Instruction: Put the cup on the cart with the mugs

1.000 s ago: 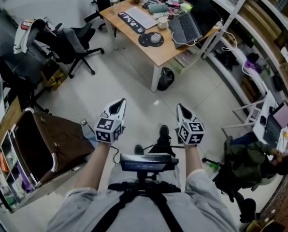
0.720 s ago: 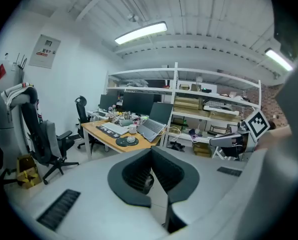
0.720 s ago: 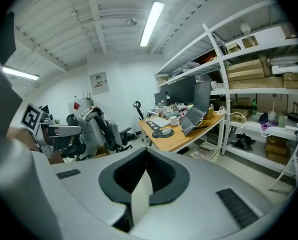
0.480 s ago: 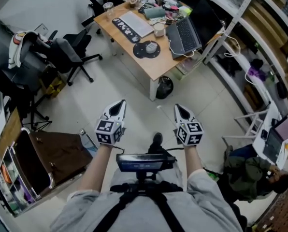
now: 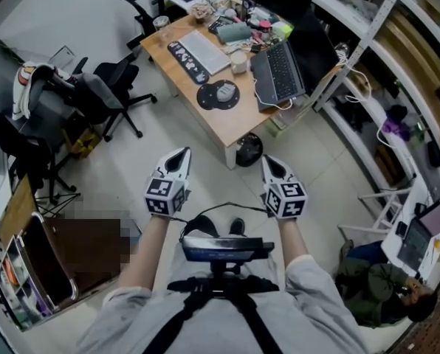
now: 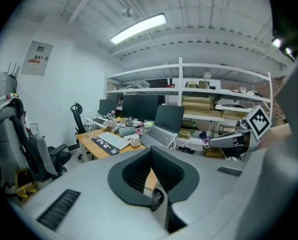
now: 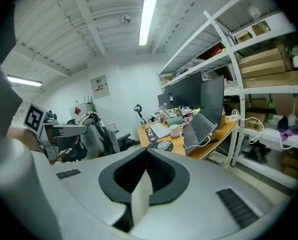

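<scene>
A white cup (image 5: 239,62) stands on the wooden desk (image 5: 227,120) ahead, between a keyboard and an open laptop. It also shows in the left gripper view, cup (image 6: 135,141), and in the right gripper view, cup (image 7: 175,130). My left gripper (image 5: 180,153) and right gripper (image 5: 269,161) are held side by side over the floor, short of the desk and pointing at it. Both are shut with nothing in them. In each gripper view the dark pads meet: left gripper (image 6: 150,150), right gripper (image 7: 145,153). I cannot make out mugs on any cart.
The desk also carries a keyboard (image 5: 198,51), a round mouse pad (image 5: 218,94) and a laptop (image 5: 277,71). A black bin (image 5: 247,150) sits under its corner. Office chairs (image 5: 105,94) stand at the left, a brown-topped cart (image 5: 87,271) at the lower left, and shelving (image 5: 397,72) along the right.
The view has advanced toward the desk, which now sits lower and nearer in the head view. Both grippers kept their pose and stayed shut.
</scene>
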